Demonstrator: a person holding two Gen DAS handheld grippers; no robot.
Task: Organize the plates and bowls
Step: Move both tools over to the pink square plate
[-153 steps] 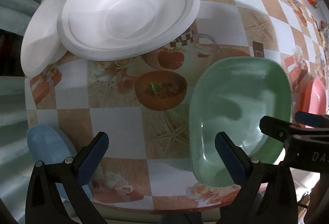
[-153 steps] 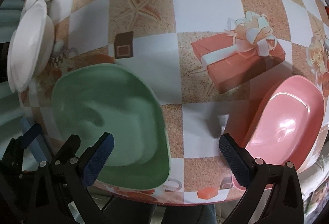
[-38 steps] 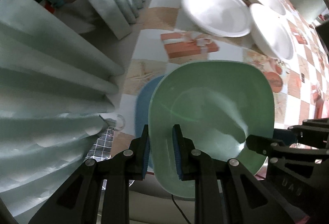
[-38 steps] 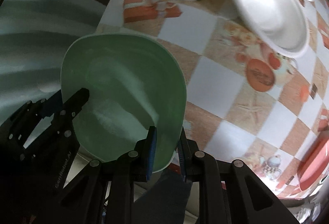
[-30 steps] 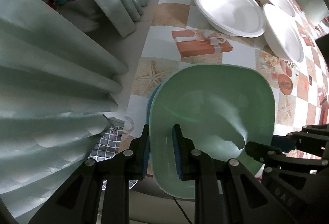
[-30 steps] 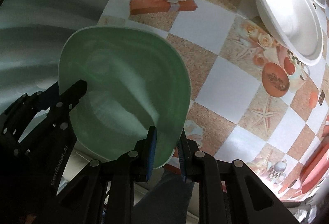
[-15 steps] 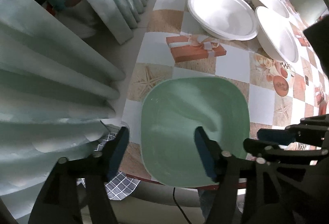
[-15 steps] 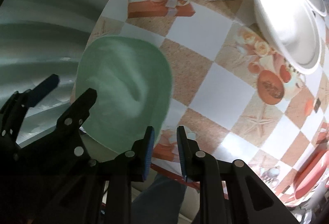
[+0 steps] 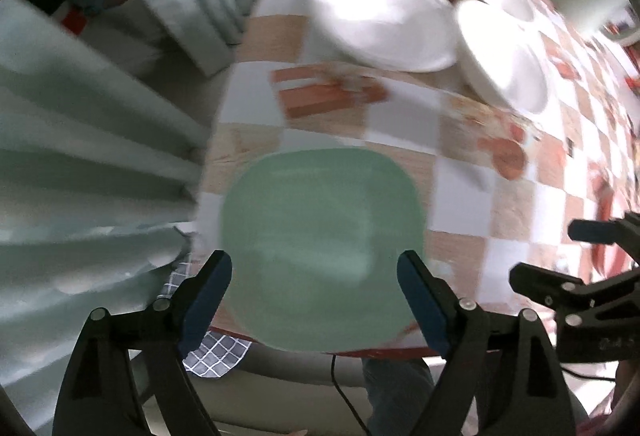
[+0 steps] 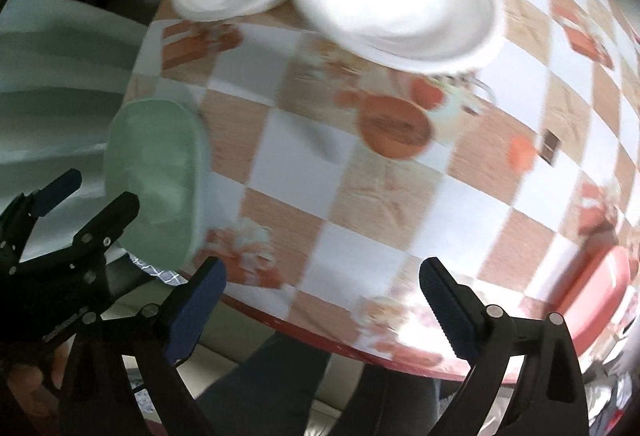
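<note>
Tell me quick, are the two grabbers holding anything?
Left gripper: open, holding nothing; the green plate lies on the table.
Right gripper: open, holding nothing.

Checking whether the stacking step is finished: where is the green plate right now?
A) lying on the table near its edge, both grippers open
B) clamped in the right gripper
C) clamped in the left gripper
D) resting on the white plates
A: the green plate lies on the table near its edge, while the left gripper and right gripper both stand open, holding nothing.

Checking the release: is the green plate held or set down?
Set down: the green plate lies flat at the table corner, both grippers open and clear of it.
</note>
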